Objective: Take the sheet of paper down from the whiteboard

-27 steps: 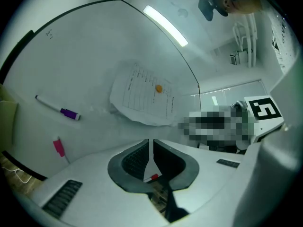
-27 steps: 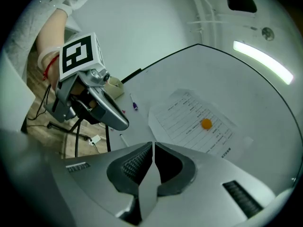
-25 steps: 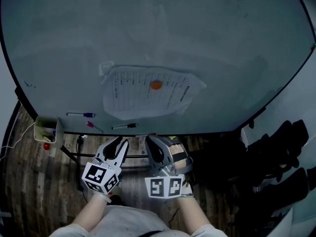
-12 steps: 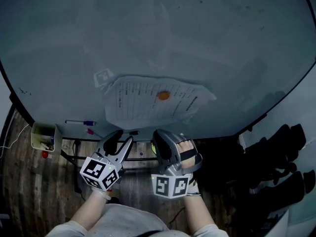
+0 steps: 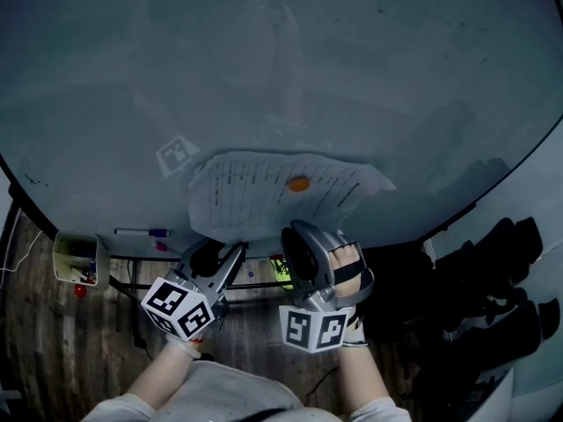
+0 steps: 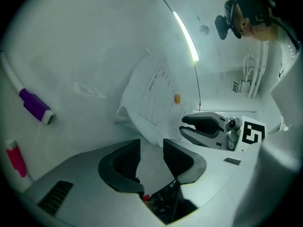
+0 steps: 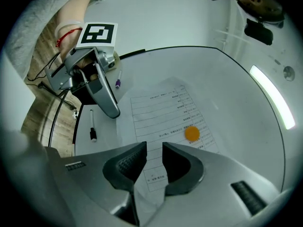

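On the whiteboard [image 5: 264, 77] the paper [image 5: 255, 196] hangs under an orange magnet [image 5: 299, 184], with our left claw [image 6: 151, 144] wide and right claw [image 7: 154, 148] narrower just below it, both having just been opening and empty, so we judge we are mid-reach and must next pinch its lower edge.

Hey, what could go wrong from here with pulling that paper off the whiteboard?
The orange magnet pins the sheet of paper near its middle; tugging its lower edge might tear it or send the magnet flying. The right claw, its jaws just opening with nothing pinched yet, may only crumple the already wavy sheet against the whiteboard.
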Available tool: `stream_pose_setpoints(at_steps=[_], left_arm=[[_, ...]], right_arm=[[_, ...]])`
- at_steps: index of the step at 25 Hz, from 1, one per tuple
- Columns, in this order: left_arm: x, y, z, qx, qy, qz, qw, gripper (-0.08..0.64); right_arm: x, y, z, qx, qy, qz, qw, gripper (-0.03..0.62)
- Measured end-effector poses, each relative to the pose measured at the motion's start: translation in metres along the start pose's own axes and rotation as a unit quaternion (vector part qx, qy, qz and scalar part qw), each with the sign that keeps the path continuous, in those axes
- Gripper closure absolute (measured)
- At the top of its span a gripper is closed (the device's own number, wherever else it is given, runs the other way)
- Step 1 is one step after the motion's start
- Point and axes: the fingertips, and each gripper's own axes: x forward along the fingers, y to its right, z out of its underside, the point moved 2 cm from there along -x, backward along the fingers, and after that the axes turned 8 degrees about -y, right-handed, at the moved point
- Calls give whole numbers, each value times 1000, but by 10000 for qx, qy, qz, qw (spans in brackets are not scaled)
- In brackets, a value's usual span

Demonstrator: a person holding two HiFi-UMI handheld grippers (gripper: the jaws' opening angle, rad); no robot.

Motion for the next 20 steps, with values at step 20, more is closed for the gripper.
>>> stream_pose_setpoints(at_steps=[20], left_arm=[[8,-2,-6,-66,4,100,9999,545]], right_arm=[[11,45,-9,-567,-221,478,9970,479]])
